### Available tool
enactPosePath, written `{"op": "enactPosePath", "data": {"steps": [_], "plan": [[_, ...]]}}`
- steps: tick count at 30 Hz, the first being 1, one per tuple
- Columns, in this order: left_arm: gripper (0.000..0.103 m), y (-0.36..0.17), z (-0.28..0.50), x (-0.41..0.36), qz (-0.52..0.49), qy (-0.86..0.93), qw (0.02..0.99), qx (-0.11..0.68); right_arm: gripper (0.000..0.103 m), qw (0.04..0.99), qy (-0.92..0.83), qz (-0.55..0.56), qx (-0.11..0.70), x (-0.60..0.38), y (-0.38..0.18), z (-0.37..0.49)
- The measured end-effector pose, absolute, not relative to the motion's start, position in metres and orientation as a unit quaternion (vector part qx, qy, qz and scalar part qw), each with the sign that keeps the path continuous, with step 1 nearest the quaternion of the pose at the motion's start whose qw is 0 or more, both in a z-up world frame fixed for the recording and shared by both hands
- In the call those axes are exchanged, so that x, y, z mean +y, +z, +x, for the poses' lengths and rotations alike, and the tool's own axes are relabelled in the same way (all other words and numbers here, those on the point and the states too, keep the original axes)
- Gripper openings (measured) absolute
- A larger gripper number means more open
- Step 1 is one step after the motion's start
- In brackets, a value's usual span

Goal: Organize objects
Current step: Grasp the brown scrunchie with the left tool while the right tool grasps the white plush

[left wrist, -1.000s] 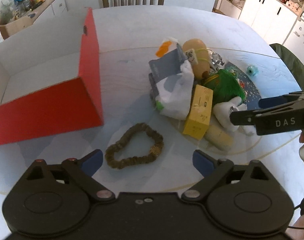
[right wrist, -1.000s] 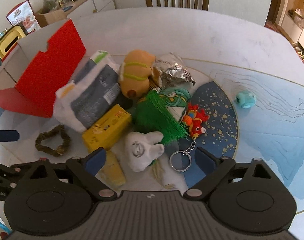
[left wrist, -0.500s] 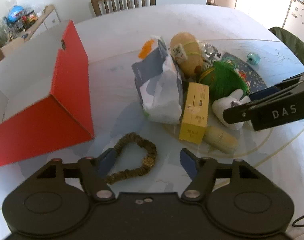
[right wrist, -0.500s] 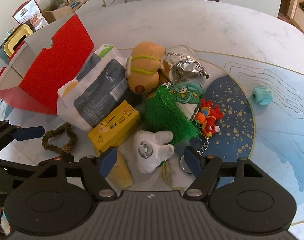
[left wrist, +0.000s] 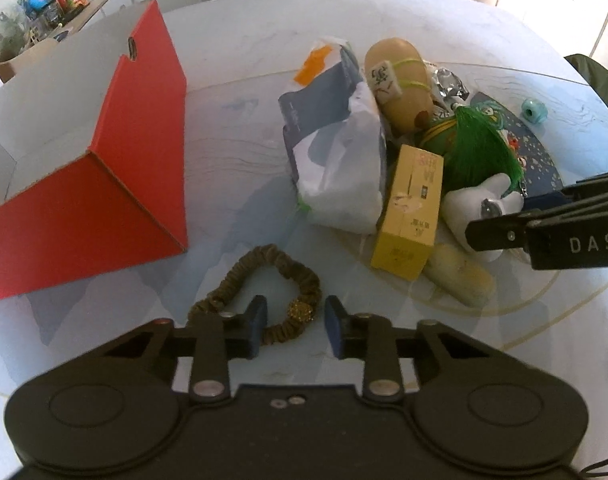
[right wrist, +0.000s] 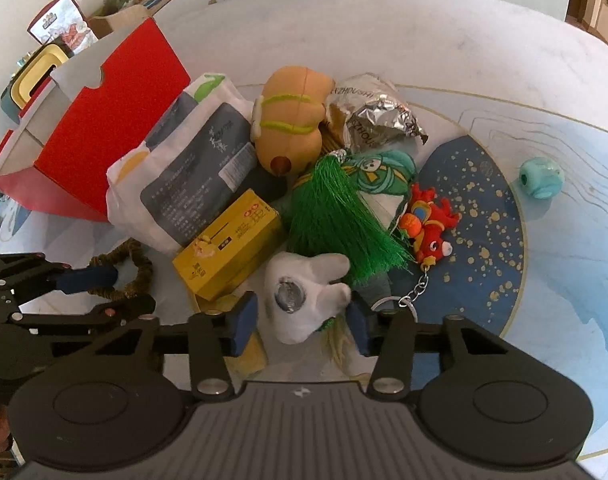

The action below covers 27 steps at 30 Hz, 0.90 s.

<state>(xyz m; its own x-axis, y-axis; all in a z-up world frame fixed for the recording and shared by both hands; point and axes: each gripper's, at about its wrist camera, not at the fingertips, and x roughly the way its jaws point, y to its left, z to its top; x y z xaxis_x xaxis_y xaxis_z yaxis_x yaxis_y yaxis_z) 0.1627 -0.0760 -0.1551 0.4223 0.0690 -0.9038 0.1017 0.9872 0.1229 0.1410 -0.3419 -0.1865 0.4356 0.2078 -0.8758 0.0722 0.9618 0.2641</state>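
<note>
Crinkled shiny foil wrapper [right wrist: 378, 118], ruched cloth scrunchie [left wrist: 264, 284], matt cardboard box [left wrist: 116, 168], glossy marbled table [right wrist: 424, 40].

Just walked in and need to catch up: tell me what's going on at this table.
A person is sorting a pile of odds and ends beside an open red cardboard box. The left gripper is closing around a brown fabric scrunchie lying on the table. The right gripper is closing around a white plush toy in the pile. Neither is lifted yet.
</note>
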Motion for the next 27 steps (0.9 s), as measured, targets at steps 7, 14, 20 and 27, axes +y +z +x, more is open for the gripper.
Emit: {"op": "enactPosePath", "data": {"steps": [7, 14, 20, 27], "plan": [[0.013, -0.154, 0.163, -0.068, 0.06, 0.003, 0.838, 0.542, 0.036, 0.839, 0.042, 0.147, 0.522, -0.346, -0.185, 0.136], [0.013, -0.15, 0.159, -0.052, 0.023, 0.0, 0.84, 0.543, 0.033, 0.841, 0.043, 0.164, 0.514, -0.346, -0.173, 0.122], [0.013, -0.145, 0.154, -0.039, 0.015, -0.028, 0.839, 0.544, 0.033, 0.83, 0.048, 0.169, 0.529, -0.349, -0.17, 0.101], [0.013, -0.138, 0.153, -0.032, 0.008, -0.055, 0.839, 0.541, 0.034, 0.833, 0.035, 0.112, 0.54, -0.331, -0.16, 0.075]]}}
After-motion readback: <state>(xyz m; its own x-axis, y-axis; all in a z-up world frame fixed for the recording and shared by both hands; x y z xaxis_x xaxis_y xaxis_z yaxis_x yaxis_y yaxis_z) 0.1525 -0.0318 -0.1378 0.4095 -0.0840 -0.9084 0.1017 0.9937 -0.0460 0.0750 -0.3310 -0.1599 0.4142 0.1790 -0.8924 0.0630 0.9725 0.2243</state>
